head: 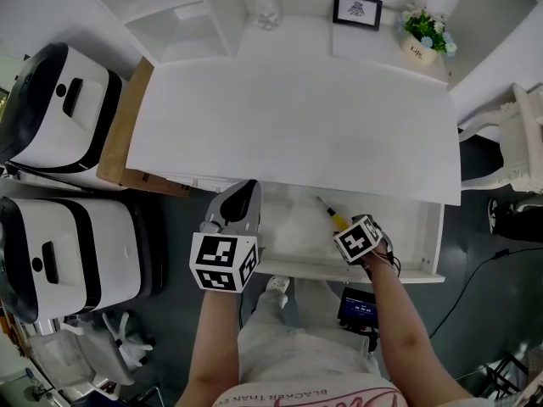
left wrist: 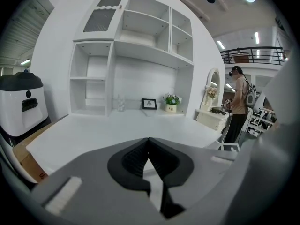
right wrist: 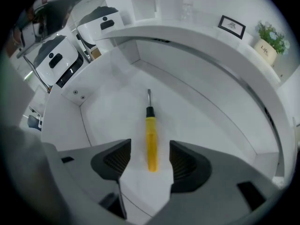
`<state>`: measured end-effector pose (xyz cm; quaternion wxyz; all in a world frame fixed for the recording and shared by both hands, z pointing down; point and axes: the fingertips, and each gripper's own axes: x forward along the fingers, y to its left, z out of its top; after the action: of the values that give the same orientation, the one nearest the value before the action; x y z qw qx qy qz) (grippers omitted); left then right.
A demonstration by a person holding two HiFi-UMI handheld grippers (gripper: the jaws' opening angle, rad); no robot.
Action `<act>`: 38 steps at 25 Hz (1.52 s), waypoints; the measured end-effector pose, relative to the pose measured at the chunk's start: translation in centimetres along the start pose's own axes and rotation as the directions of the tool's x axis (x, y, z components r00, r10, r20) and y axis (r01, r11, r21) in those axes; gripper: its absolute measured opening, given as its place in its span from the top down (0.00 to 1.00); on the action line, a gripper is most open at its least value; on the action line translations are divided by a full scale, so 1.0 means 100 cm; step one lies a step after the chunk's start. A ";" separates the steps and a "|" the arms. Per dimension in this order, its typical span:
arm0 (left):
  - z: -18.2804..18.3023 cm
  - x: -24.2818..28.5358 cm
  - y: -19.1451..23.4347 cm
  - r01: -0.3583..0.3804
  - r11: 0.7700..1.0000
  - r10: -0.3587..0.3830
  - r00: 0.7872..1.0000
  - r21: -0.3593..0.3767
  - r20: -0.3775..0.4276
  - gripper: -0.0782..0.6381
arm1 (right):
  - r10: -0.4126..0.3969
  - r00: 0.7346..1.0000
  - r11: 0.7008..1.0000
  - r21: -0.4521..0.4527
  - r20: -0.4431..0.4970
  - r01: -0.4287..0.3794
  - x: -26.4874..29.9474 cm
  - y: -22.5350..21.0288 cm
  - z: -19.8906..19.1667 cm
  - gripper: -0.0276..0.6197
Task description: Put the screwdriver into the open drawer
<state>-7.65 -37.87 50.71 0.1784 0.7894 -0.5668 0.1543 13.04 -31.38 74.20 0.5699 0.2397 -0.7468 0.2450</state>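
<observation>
**Screwdriver at rest in the open drawer, between parted jaws**

Left gripper point(head: 243, 195): held at the drawer's 9 o'clock corner, pointing out over the desk top point(head: 297, 117). In the left gripper view its jaws meet in a closed seam point(left wrist: 149, 143) with nothing between them; it is empty.

Drawer point(head: 407, 275): pulled out from under the desk's near edge. Its white floor point(right wrist: 201, 121) is bare apart from the tool.

Screwdriver point(head: 330, 213): lies flat on the drawer floor, toward the 3 o'clock half. In the head view the tip points to about 11 o'clock. In the right gripper view point(right wrist: 150, 132) it runs straight to 12 o'clock, with the yellow handle nearest the camera and the thin metal shaft beyond.

Right gripper point(head: 355, 232): hangs steeply downward over the handle end. Its jaws point(right wrist: 150, 154) stand wide apart, one at 9 o'clock and one at 3 o'clock of the handle, with a clear gap on each side. The pads do not press on the tool, so nothing is held.

Handling (judgement): the tool looks light, stiff and sturdy. The smooth round handle could slip or roll. The best hold is across the middle of the yellow handle, not the narrow shaft. The placing appears done.
</observation>
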 end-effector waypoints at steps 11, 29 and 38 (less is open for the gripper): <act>0.028 -0.012 -0.019 0.052 0.998 -0.054 0.996 0.040 0.067 0.88 | -0.079 0.992 0.995 0.061 0.097 0.073 -0.045 -0.005 0.007 0.55; 0.084 -0.041 -0.049 0.101 0.987 -0.124 0.973 0.123 0.195 0.88 | -0.232 0.923 0.960 0.222 0.306 0.167 -0.134 -0.015 0.012 0.56; 0.109 -0.050 -0.057 0.113 0.981 -0.151 0.957 0.159 0.248 0.88 | -0.325 0.816 0.945 0.196 0.478 0.261 -0.194 -0.026 0.038 0.72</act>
<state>-3.36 -36.97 38.22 0.0557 0.8497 -0.5185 0.0781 16.53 -34.24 54.76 0.3701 0.4416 -0.8072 0.1280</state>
